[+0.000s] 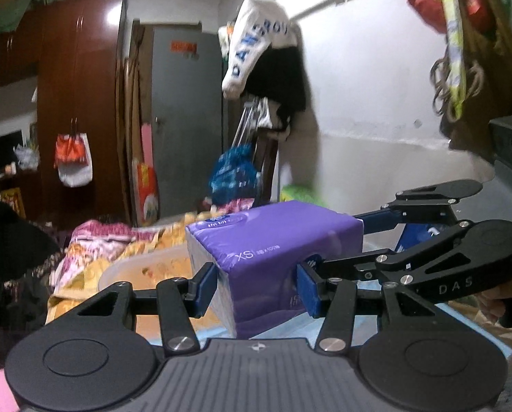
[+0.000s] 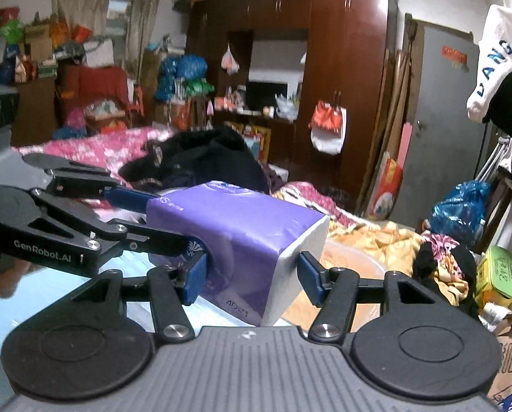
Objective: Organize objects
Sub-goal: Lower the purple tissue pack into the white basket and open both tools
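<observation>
Two grippers share one purple tissue pack [image 1: 273, 250], which we hold in the air just above a clear plastic tub [image 1: 146, 267] lying on the patterned bedding [image 1: 94, 257]. Our left gripper [image 1: 256, 283] is about half open, its blue pads pressed against the pack's near corner. Our right gripper [image 2: 252, 274] is likewise part open and clamps the pack's other end, where the white end face [image 2: 297, 264] shows. In the left view the far pad of the right gripper is hidden behind the pack; in the right view the left gripper's far pad is hidden too. The tub's far rim is cut off by the pack, and the pack's small print is too blurred to read.
</observation>
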A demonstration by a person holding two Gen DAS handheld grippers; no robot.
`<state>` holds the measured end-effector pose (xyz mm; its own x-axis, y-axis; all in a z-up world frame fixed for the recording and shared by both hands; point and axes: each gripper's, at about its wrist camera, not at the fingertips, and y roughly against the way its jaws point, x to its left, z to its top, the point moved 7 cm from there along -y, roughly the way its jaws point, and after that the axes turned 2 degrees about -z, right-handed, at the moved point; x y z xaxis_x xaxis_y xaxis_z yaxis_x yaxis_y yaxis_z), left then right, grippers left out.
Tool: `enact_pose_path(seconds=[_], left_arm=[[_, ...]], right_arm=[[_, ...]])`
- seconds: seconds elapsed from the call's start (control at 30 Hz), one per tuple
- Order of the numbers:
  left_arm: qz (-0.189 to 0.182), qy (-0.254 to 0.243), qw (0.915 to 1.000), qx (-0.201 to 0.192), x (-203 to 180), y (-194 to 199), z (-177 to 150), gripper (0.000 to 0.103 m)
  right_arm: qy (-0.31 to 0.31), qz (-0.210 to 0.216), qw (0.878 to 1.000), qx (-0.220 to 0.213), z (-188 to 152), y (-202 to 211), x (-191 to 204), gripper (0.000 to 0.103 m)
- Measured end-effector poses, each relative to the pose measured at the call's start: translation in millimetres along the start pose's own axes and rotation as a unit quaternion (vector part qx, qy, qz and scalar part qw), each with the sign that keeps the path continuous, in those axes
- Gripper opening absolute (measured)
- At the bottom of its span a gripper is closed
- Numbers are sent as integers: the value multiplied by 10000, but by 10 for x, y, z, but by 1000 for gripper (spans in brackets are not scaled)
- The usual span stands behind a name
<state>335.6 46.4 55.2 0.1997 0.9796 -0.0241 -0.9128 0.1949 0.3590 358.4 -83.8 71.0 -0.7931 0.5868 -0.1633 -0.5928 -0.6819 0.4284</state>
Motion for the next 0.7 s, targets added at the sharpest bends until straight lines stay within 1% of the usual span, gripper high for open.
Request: enact_pose_path(seconds=[0.23,0.37,0.4,0.43,0.47,0.5,0.53,0.57,0.63,0.7], left_arm=[[125,44,9977,662,100,-304,-148,54],[129,84,9965,823,107,-337,-175,56],[102,125,9966,803,122,-323,-181,56],[116,139,9972,721,129,-303,-155,56],[174,154,9979,607,143,-257,-137,57],[240,191,9985,451,166,-176,-121,60],[271,236,9990,266,183,-67,-103,67],[283,280,9992,99,188,33,-87,77],[243,414,9985,-266,171,302,-73,85],[143,420,9977,-507,84,593,-122,86]], right_arm=[[235,-214,9978,578,-189,-156,-24,61],[67,-88,9972,742,-202,-127,-93,62],[111,-180,9972,720,-197,-94,-103,63],[188,-390,9968,670,-185,-52,-130,73],[230,-566,9964,591,-179,21,-146,87],[237,-662,9966,440,-158,140,-157,93],[229,-661,9971,306,-143,238,-165,99],[193,-701,9972,152,-126,383,-178,103],[-55,-857,9963,-77,-143,664,-214,103],[-251,-849,9954,-375,-232,1026,-179,103]])
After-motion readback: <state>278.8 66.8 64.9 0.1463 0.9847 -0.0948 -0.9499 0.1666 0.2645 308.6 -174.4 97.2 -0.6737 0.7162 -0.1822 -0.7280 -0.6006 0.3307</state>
